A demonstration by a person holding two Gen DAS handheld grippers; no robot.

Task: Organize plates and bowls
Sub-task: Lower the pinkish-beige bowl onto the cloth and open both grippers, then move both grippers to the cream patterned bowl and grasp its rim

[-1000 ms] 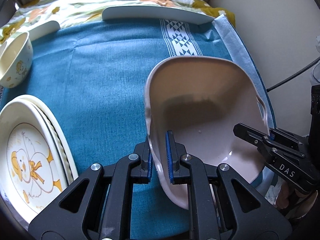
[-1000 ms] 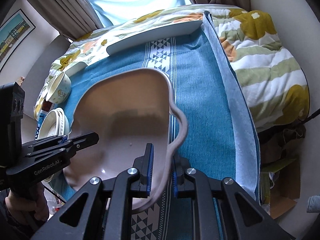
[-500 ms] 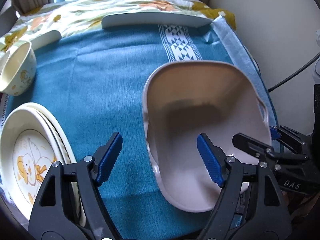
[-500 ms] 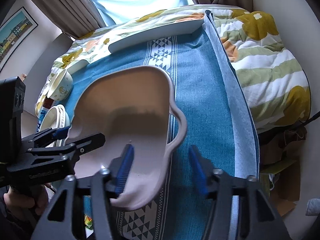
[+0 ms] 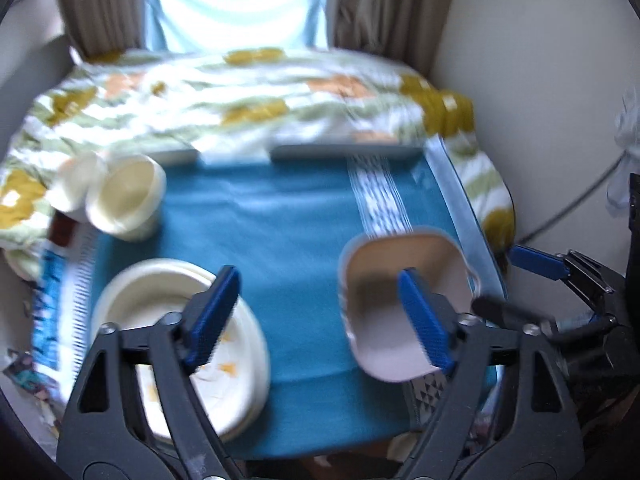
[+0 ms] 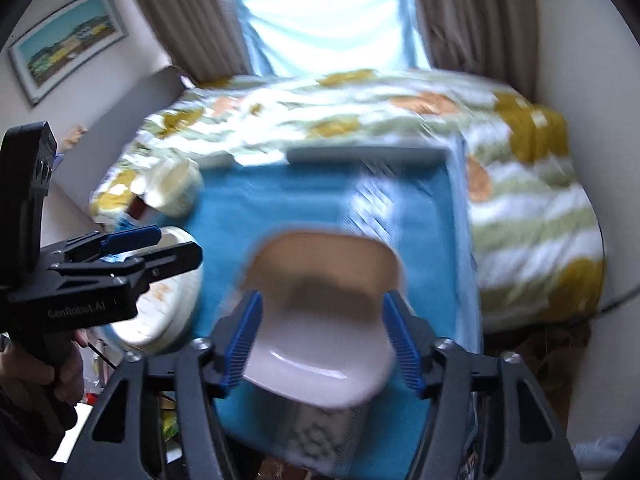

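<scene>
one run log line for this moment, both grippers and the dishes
left gripper: jaws opening, empty | right gripper: jaws opening, empty | pink dish: on blue cloth | plate stack: left of dish | cream bowl: far left

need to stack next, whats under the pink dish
The pink dish lies on the blue cloth, its near end over a patterned strip. Whatever is directly beneath is covered. Inside, it looks empty.

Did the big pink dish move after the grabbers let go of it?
Cannot tell: the pale pink squarish dish looks smaller and the cameras have pulled back, but it lies on the same right-hand side of the blue tablecloth, by its patterned stripe.
</scene>
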